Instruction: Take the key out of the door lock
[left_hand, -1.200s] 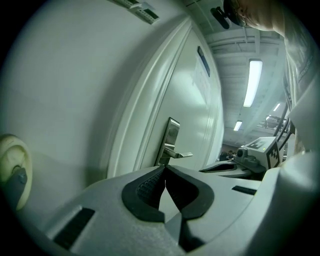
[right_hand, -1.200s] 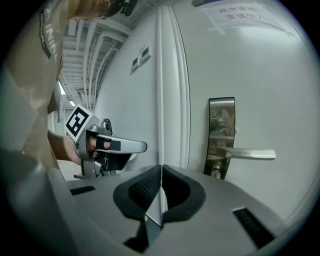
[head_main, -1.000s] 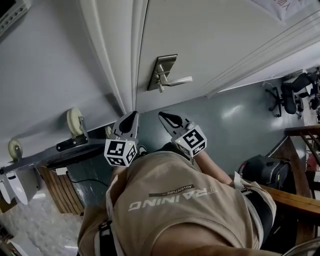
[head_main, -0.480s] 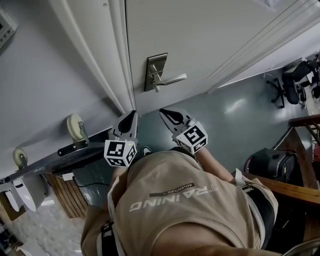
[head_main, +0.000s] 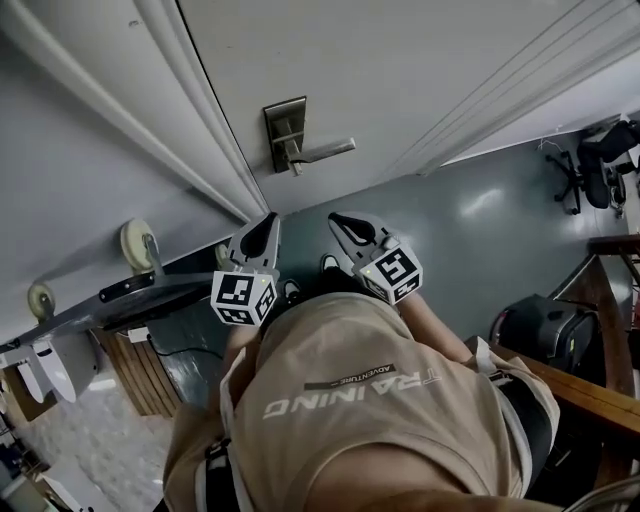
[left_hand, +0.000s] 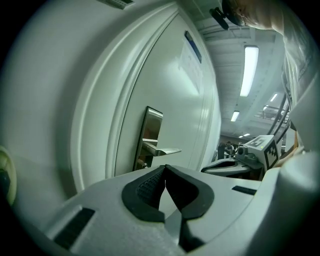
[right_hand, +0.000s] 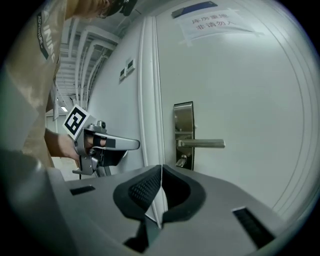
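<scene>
A brushed-metal lock plate (head_main: 285, 135) with a lever handle (head_main: 322, 151) sits on the white door (head_main: 400, 70). A small key (right_hand: 181, 161) sticks out of the plate just below the lever; it also shows as the key (left_hand: 143, 164) in the left gripper view. My left gripper (head_main: 267, 223) and right gripper (head_main: 341, 224) hover side by side in front of my chest, below the lock and apart from it. Both point at the door. The left gripper (left_hand: 165, 167) is shut with nothing in it, and so is the right gripper (right_hand: 162, 167).
A cart with pale wheels (head_main: 137, 244) stands against the wall at left, over a wooden crate (head_main: 135, 375). Office chairs (head_main: 595, 165), a black bag (head_main: 530, 335) and a wooden rail (head_main: 585, 385) lie to the right. A paper notice (right_hand: 212, 22) hangs on the door.
The head view has swung, so the lock plate now sits further left in the picture. Both grippers keep their side-by-side pose, still shut and short of the door.
</scene>
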